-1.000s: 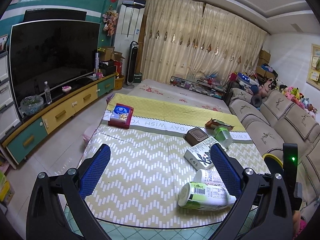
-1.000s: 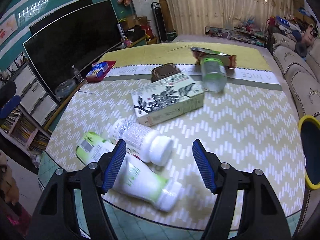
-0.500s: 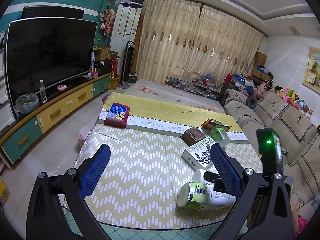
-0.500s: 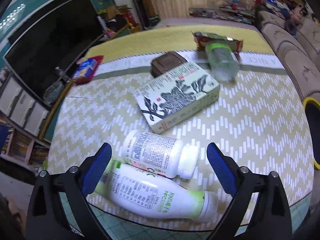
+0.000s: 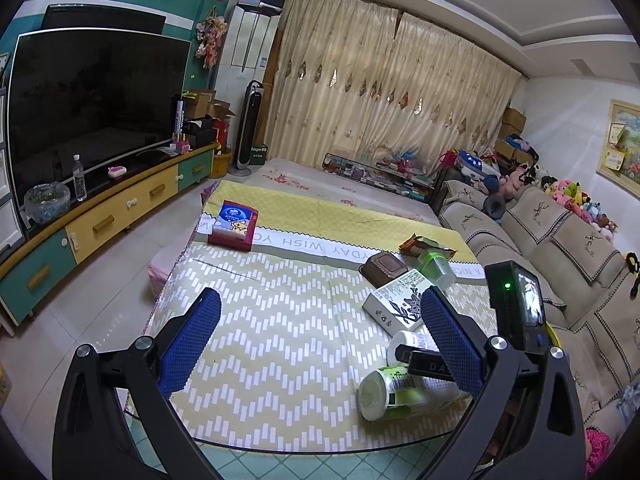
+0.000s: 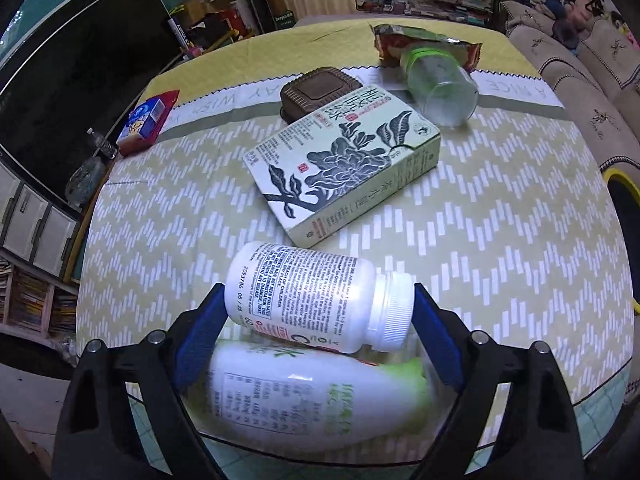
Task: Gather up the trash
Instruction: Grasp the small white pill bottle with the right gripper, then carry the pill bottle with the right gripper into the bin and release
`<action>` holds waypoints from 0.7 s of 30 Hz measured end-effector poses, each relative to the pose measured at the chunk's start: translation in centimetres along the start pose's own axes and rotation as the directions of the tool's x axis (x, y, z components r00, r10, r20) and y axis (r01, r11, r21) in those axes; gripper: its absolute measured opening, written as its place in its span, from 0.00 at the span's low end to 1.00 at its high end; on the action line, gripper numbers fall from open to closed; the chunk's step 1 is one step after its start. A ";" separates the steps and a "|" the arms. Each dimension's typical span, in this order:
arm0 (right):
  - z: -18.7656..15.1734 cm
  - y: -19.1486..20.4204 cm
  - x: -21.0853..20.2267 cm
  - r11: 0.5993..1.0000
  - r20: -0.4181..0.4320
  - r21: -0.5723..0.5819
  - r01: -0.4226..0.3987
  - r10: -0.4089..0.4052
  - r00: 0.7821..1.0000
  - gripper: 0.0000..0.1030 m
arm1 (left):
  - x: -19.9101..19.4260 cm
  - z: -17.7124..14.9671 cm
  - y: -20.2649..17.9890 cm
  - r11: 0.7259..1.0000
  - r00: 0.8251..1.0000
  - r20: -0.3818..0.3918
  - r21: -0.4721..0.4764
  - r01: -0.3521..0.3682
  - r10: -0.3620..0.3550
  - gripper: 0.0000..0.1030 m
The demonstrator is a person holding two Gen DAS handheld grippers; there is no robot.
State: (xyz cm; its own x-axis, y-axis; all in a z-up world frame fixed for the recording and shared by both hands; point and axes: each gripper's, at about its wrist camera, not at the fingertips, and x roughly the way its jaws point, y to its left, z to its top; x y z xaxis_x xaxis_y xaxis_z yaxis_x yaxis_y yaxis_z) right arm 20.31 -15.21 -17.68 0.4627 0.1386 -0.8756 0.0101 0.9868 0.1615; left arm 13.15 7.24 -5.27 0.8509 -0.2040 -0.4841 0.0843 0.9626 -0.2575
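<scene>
A white pill bottle (image 6: 312, 296) lies on its side on the chevron tablecloth (image 6: 500, 208). My right gripper (image 6: 318, 288) points steeply down and straddles it end to end. Its jaws are closing, with one blue pad by the bottle's base and the other by the cap; a firm press does not show. A green-and-white drink bottle (image 6: 304, 396) lies just nearer, under the gripper. A green tea box (image 6: 344, 164), a clear cup (image 6: 440, 84), a snack wrapper (image 6: 400, 36) and a brown tray (image 6: 316, 90) lie beyond. My left gripper (image 5: 320, 296) hovers open over the table, holding nothing.
A red and blue tissue pack (image 5: 234, 226) sits at the far left of the table. A yellow-rimmed bin (image 6: 622, 188) stands off the right edge by the sofa (image 5: 560, 240). A TV cabinet (image 5: 100, 220) runs along the left. The table's front edge is just below both grippers.
My right gripper has come down and forward over the two bottles, its jaws spread wider, and the white pill bottle now lies between them. The left gripper has barely moved.
</scene>
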 end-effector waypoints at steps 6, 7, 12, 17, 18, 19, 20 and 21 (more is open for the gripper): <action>-0.3 -1.8 -1.7 1.000 0.049 0.007 -0.030 0.029 0.998 0.82 | 0.6 -0.5 -0.8 1.000 1.000 -0.022 0.020 0.003 -0.003 0.95; -0.3 -2.2 -2.2 0.999 0.060 0.011 -0.031 0.030 0.998 0.82 | 0.7 -0.6 -1.1 1.000 1.000 -0.027 0.029 0.012 -0.011 0.95; 0.1 -5.4 -5.1 0.999 0.146 0.033 -0.006 0.001 0.989 0.82 | 1.6 -1.9 -3.2 0.989 0.990 -0.092 0.096 0.111 -0.102 0.95; 0.5 -10.6 -8.3 0.996 0.215 0.075 0.047 -0.062 0.975 0.82 | 2.3 -4.3 -5.4 0.963 0.966 -0.189 0.167 0.209 -0.177 0.95; 0.6 -11.5 -8.9 0.995 0.226 0.086 0.056 -0.075 0.971 0.82 | 2.5 -4.7 -5.7 0.960 0.963 -0.202 0.177 0.218 -0.181 0.95; 0.6 -12.7 -9.6 0.993 0.242 0.098 0.068 -0.090 0.966 0.82 | 2.9 -5.4 -6.3 0.953 0.956 -0.225 0.194 0.231 -0.186 0.95; 0.5 -13.3 -10.1 0.992 0.250 0.103 0.075 -0.099 0.963 0.82 | 3.3 -5.9 -6.7 0.949 0.951 -0.243 0.202 0.243 -0.192 0.95; 0.5 -14.0 -10.5 0.991 0.260 0.109 0.082 -0.108 0.960 0.82 | 3.6 -6.2 -7.0 0.945 0.945 -0.259 0.207 0.255 -0.199 0.95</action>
State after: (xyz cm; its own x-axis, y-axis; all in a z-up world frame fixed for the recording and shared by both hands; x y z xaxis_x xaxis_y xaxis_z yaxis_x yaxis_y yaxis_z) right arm 15.77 -30.57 -10.50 0.6734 0.0047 -0.7393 0.1442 0.9799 0.1376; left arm 12.43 -1.31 -10.46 0.6532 -0.4304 -0.6230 0.4040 0.8940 -0.1940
